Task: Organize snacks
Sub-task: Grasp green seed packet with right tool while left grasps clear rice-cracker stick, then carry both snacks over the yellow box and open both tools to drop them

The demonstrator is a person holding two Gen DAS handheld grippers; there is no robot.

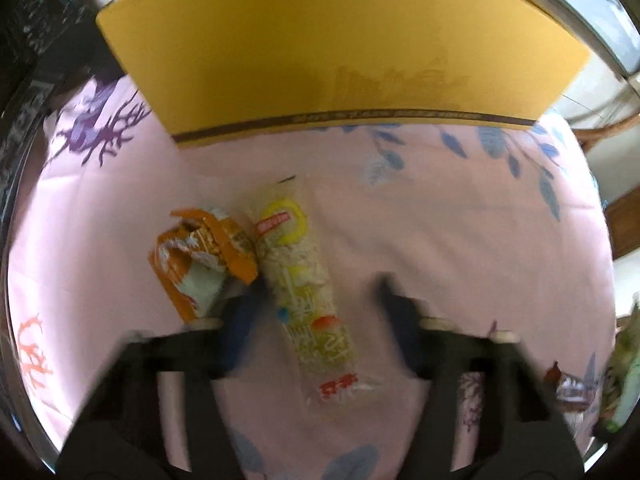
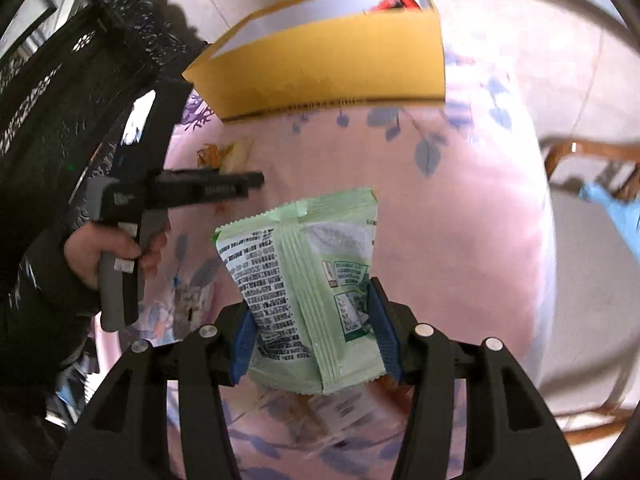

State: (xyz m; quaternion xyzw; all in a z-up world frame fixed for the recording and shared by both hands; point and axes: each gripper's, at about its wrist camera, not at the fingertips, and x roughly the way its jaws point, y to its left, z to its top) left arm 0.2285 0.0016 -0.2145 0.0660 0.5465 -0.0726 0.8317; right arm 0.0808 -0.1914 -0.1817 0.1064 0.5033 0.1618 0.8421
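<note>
Snacks lay split between the two grippers: the right gripper (image 2: 314, 336) had its fingers (image 2: 244, 344) clamped on the lower half of a green packet (image 2: 304, 280), held upright clear of the pink floral cloth (image 2: 460, 208) on the table, while the yellow cardboard box (image 2: 332, 60) stood open at 12 o'clock with something red already inside. Carrying the packet well meant, in my judgement, keeping the squeeze firm but light so the contents were not crushed, lifting above the box's near wall, and releasing only once past it. The left gripper (image 1: 320, 292) hovered with fingers (image 1: 244, 312) spread wide, astride a clear yellow-printed packet (image 1: 308, 292) that lay lengthwise on the cloth; an orange packet (image 1: 200, 260) lay touching it at 9 o'clock. Closing cleanly probably needed the left finger kept off the orange one, so only one snack came up
</note>
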